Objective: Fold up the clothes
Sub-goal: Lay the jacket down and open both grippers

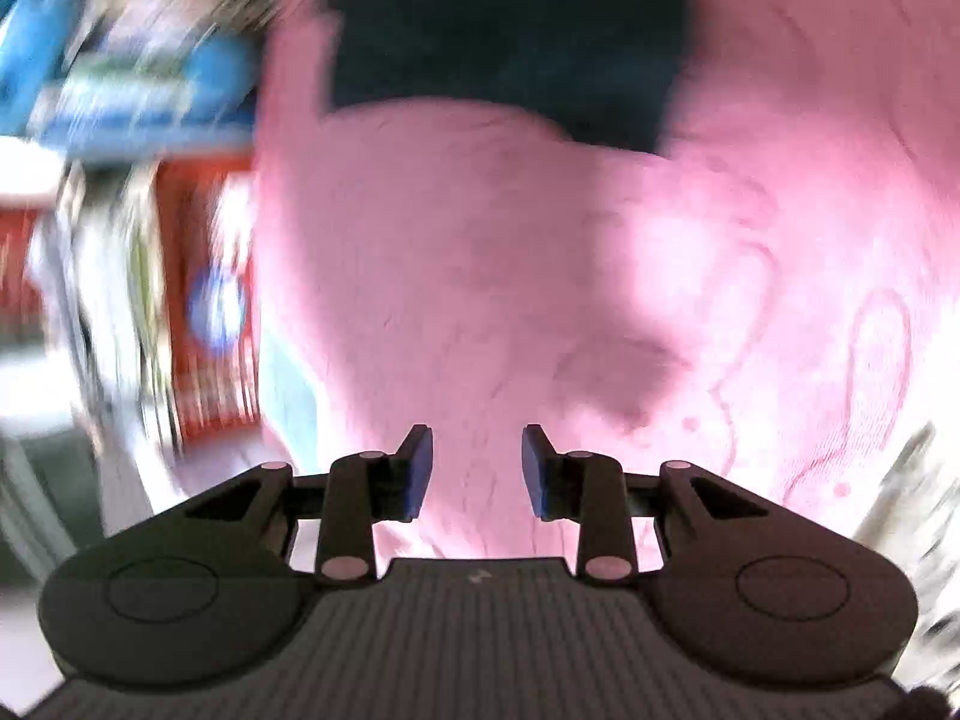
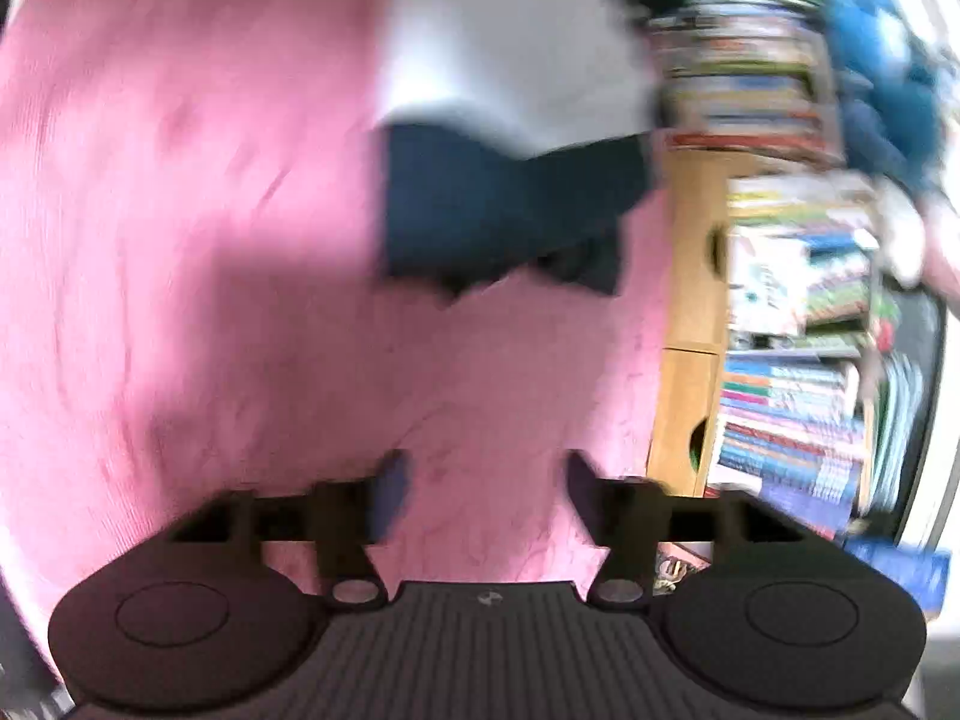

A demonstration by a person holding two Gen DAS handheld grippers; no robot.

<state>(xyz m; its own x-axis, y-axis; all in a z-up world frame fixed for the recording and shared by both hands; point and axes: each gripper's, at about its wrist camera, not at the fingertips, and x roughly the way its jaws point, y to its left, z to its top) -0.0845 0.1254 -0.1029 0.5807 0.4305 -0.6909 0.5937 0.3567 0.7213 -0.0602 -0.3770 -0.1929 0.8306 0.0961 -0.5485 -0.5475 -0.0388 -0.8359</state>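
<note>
Grippers empty over pink sheet; dark garment lies far ahead, apparently already folded.

Left gripper stands moderately open, nothing between its pads; right gripper stands wider, also empty. Garment rests flat on the sheet at the far edge, well apart from both grippers, roughly rectangular, one near corner uneven in the right view. Judgement: this piece looks near done; a corner may want squaring, and no other clothes show, so what remains cannot be told. Bookshelf stands close on the right; blurred boxes on the left. Nothing lies between grippers and garment.
</note>
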